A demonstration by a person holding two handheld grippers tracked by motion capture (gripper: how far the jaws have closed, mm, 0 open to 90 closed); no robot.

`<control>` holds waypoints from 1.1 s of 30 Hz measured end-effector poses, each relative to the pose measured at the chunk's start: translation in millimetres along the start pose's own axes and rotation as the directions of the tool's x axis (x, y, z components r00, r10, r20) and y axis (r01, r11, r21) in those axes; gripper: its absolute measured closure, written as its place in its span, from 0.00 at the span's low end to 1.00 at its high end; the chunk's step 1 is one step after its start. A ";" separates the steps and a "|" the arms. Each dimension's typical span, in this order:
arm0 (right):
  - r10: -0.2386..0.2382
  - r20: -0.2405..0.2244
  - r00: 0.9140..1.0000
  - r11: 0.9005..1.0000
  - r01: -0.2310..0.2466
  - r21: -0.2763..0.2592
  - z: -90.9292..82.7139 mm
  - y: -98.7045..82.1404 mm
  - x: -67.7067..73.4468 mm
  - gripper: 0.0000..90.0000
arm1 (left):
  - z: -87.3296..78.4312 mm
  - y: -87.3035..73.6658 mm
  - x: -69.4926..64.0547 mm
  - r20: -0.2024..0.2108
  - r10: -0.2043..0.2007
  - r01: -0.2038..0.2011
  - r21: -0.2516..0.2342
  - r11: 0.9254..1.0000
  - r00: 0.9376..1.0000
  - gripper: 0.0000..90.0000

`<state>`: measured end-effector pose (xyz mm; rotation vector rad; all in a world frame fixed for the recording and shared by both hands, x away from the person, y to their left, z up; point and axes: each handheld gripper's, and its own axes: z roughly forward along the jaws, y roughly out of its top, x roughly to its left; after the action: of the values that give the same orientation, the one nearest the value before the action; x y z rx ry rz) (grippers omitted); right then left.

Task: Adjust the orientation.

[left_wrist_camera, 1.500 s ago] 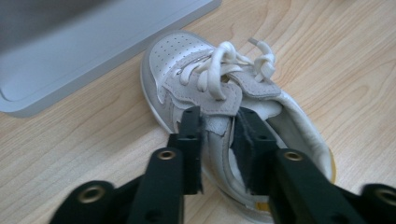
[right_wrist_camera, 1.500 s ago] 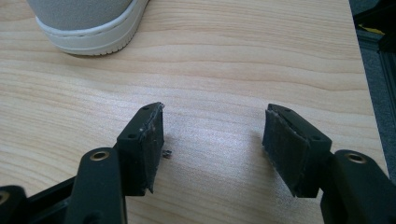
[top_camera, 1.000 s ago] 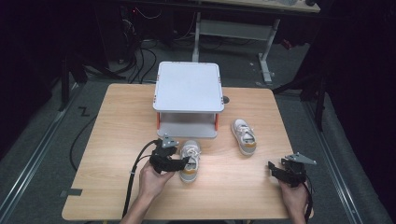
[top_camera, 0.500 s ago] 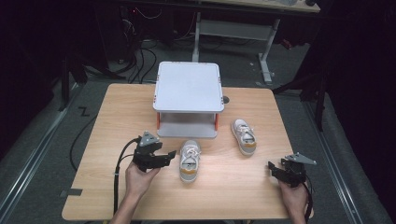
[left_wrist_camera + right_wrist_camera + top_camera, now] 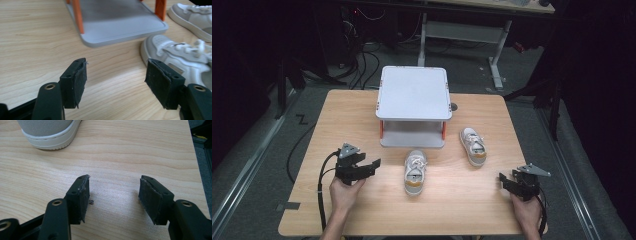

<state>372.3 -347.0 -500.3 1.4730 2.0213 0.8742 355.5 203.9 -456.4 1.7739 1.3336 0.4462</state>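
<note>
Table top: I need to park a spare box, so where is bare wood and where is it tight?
Bare wood lies left of the rack, behind the left tongs, and along the near edge between both hands. It is tight in front of the rack, where the near shoe and the far shoe lie.

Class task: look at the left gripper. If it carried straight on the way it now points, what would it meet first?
Probably the nearer shoe: the left gripper, jaws open and empty, points across the table at it, though depth is uncertain.
</note>
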 end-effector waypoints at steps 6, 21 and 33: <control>0.001 0.006 1.000 1.000 -0.001 -0.003 -0.2 0.0 -0.1 0.50 | 4.3 -10.1 14.9 -0.049 -0.040 0.041 0.008 0.999 0.998 0.38; 0.030 -0.066 0.997 0.999 -0.032 -0.039 -4.3 -0.1 -1.8 0.66 | 15.3 -20.3 32.0 -0.174 -0.036 0.041 0.027 0.999 0.984 0.39; -0.002 -0.147 0.989 0.995 -0.012 -0.099 -20.8 24.4 12.2 0.68 | 23.2 -27.6 38.4 -0.224 -0.022 0.036 0.060 0.998 0.974 0.40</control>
<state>369.6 -334.6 -468.5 1.3956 2.0463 1.0994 369.3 231.2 -499.3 1.7946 1.5430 0.6078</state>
